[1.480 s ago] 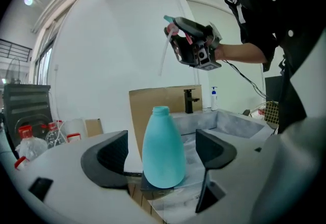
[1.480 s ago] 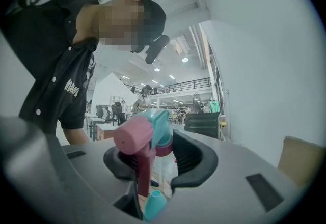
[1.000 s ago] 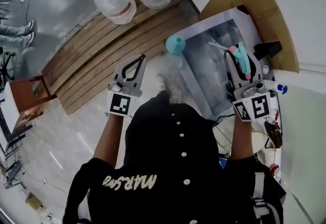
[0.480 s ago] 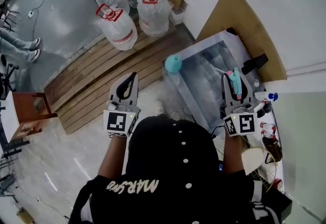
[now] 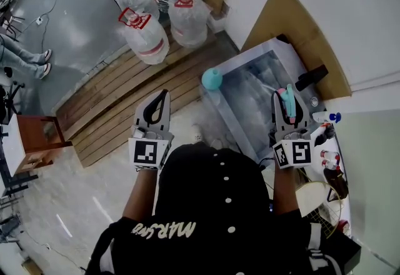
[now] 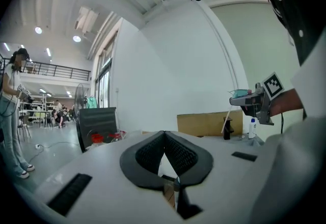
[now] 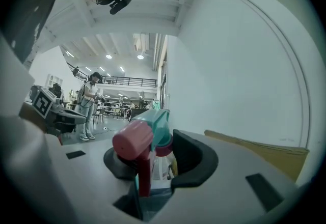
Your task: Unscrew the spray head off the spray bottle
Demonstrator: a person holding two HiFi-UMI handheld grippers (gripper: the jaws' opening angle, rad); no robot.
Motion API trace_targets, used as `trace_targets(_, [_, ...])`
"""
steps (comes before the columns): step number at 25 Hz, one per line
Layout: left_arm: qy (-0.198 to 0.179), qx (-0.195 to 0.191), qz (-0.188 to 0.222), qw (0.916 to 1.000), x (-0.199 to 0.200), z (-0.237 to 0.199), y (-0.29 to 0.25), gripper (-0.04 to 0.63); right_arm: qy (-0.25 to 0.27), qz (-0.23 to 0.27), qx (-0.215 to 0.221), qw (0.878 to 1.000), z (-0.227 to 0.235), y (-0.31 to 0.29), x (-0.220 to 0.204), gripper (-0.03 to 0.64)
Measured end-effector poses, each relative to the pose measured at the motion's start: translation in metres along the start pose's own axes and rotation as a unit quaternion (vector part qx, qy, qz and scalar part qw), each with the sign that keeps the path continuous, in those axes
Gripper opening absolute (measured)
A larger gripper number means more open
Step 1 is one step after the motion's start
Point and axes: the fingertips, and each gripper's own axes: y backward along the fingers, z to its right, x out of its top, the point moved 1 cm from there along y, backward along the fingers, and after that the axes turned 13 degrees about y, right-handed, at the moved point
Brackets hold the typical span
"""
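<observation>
Black shirt with white buttons and lettering; grey left tool and right tool carry marker cubes.

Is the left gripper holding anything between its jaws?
No, the left gripper has its jaws shut together, with nothing between them.

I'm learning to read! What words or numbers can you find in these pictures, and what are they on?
"MAR.S..." on the person's black top; the later letters are unclear.
Water jug labels: too small to read.
Marker cubes: square patterns, no words.
</observation>
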Motion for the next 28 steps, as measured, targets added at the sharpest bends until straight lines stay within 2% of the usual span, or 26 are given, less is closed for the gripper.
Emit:
trace_targets(11, [-0.008,0.0,-0.006,0.9999,-0.009,0.0,-0.005,0.026,-0.013,-0.002,0.009,1.0,-0.005,-0.009,-0.004,0.155])
trace_targets(17, [-0.028,-0.003,-0.02,0.9994,-0.016,-0.002,-0.005,0.026,-0.022,0.002,0.013,1.0,-0.005,-0.011,-0.003,0.153])
trace_targets(28, [0.001,-0.007,-0.001,1.0,0.0,0.002,-0.014,0.026,-0.02,0.003,0.018,1.0,-0.005,-0.016,-0.002,0.153])
